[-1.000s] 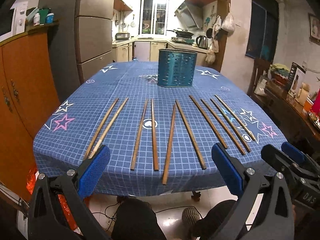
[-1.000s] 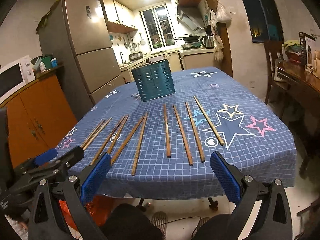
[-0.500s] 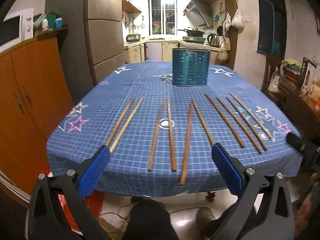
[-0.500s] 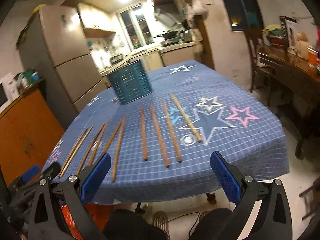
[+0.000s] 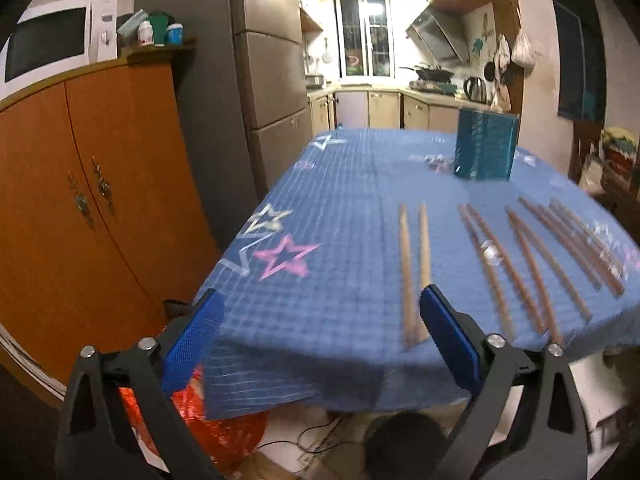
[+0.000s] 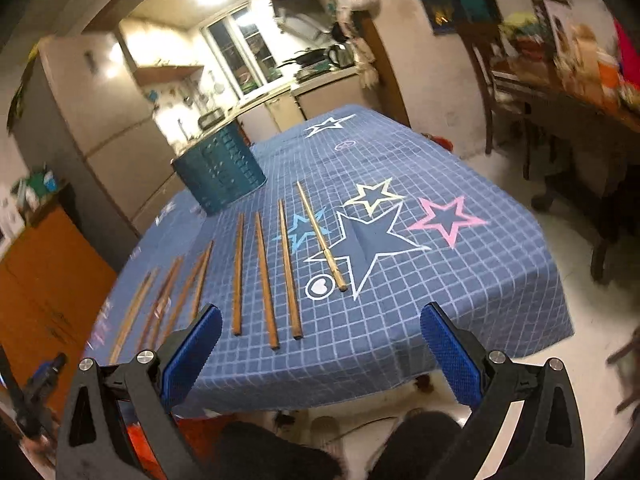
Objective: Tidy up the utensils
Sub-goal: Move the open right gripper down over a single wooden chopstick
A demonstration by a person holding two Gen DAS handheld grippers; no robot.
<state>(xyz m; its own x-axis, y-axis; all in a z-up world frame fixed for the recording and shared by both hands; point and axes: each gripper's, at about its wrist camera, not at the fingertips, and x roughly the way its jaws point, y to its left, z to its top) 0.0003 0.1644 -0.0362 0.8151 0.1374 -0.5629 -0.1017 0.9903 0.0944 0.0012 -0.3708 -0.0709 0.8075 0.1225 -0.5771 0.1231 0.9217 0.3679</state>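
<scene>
Several wooden chopsticks lie side by side on the blue star-patterned tablecloth (image 5: 340, 208). The leftmost pair (image 5: 406, 264) ends just ahead of my left gripper's right finger. My left gripper (image 5: 318, 300) hovers at the table's near left corner, its jaws wide but closing with nothing between them. A teal slotted utensil holder (image 5: 484, 148) stands upright at the far end. In the right wrist view, my right gripper (image 6: 320, 316) is open and empty before the near edge. The right-hand chopsticks (image 6: 288, 268) and a paler one (image 6: 320, 236) lie ahead of it, the holder (image 6: 220, 168) beyond.
An orange cabinet (image 5: 80, 200) with a microwave (image 5: 52, 48) stands left of the table, a tall fridge (image 5: 264, 80) behind it. A cluttered side table (image 6: 580, 80) and a chair (image 6: 500, 80) are on the right. A red-orange bag (image 5: 224, 436) sits under the table.
The left wrist view has swung left toward the table's left corner, so the chopsticks now sit on its right, blurred. The right view has rolled and come nearer the right-hand chopsticks.
</scene>
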